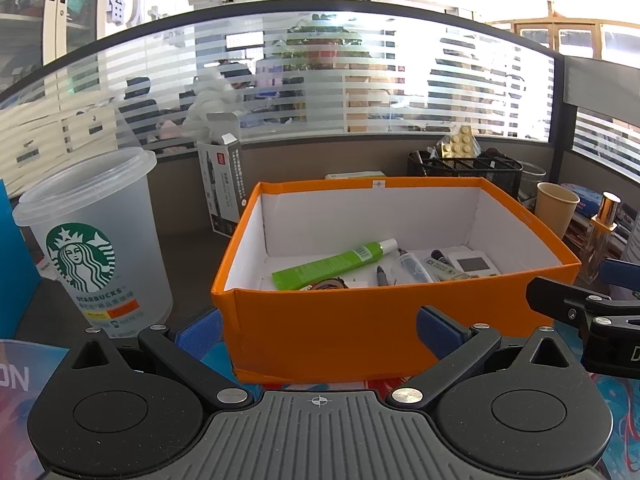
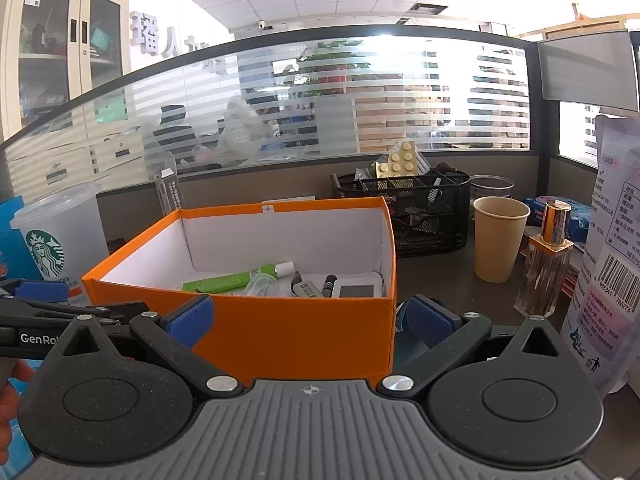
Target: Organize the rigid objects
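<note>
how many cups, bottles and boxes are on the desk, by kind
cups: 2, a clear plastic cup and a paper cup
bottles: 1, a perfume bottle
boxes: 2, an orange box and a pen box
total: 5

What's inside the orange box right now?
The orange box holds a green tube, a black marker, a clear vial and a white device with a grey screen. Its front wall hides anything nearer.
</note>
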Demonstrator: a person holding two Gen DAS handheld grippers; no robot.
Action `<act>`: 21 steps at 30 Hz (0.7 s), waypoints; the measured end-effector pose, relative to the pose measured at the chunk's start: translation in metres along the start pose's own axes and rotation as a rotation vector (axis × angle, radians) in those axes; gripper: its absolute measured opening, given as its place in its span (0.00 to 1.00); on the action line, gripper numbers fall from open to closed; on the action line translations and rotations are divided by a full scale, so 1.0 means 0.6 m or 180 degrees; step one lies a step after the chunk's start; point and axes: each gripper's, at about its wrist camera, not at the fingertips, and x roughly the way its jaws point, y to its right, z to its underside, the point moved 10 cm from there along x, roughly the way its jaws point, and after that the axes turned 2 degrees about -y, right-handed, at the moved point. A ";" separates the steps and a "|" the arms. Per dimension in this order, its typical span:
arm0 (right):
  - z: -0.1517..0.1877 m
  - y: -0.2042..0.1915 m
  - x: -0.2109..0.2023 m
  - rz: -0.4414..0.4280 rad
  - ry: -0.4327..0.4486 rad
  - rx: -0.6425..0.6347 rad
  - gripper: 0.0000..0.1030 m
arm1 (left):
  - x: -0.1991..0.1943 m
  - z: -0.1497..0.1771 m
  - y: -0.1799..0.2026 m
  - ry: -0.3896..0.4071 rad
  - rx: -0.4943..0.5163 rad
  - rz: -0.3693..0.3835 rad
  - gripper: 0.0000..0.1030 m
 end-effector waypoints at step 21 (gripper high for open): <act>0.002 -0.008 -0.008 -0.0011 0.0020 -0.0045 1.00 | 0.001 0.009 -0.009 -0.0074 -0.0061 0.0013 1.00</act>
